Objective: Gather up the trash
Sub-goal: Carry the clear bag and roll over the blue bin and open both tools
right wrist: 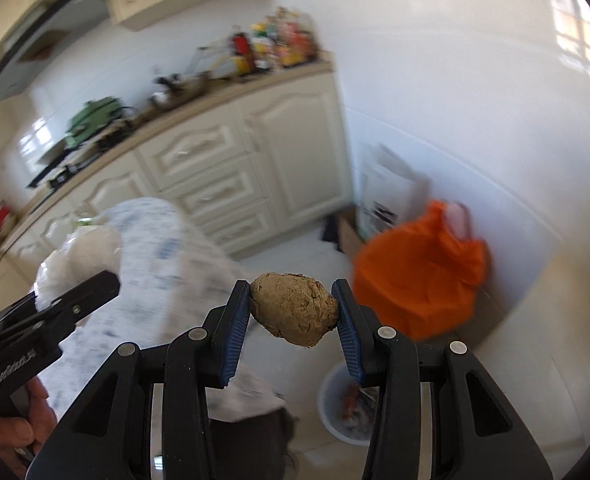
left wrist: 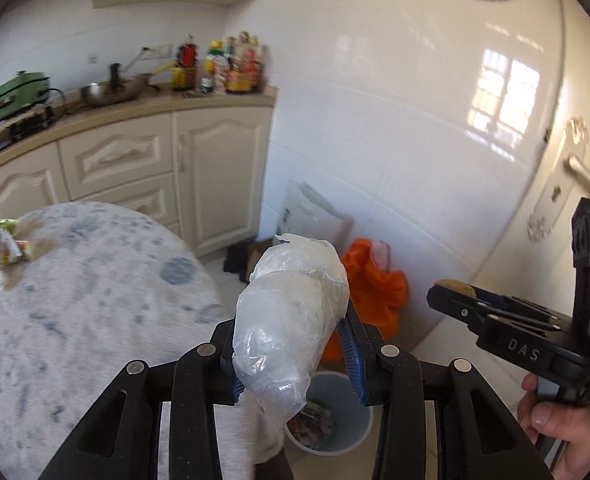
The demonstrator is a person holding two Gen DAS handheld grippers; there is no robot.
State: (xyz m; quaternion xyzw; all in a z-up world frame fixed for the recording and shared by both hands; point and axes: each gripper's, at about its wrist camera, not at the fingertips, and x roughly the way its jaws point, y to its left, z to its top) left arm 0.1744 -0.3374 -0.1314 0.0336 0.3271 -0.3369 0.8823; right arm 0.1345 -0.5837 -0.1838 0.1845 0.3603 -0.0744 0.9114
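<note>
The left gripper (left wrist: 295, 354) is clenched on a crumpled clear plastic bag (left wrist: 291, 316), which stands up between the blue pads and hides most of the view ahead. The right gripper (right wrist: 294, 312) is clamped on a brown crumpled lump (right wrist: 293, 309), pinched at its 2 sides; what it is made of I cannot tell.

In the left wrist view the waste bin (left wrist: 335, 440) sits on the floor at 6 o'clock, directly under the bag, with scraps already inside. In the right wrist view the same bin is at 5 o'clock, below and slightly right of the lump. An orange bag (right wrist: 419, 276) leans against the wall at 3 o'clock, and the table (left wrist: 75, 300) with its blue-patterned cloth fills the 9 o'clock side, where 1 more wrapper (left wrist: 9, 246) lies near the far edge.

The step in hand looks like the drop. To do it well, bring each load low over the bin's mouth before letting go, since the plastic is light and may drift past the rim. Release 1 tool at a time so the 2 do not collide, and centre the lump over the opening, as it could bounce off the rim.
</note>
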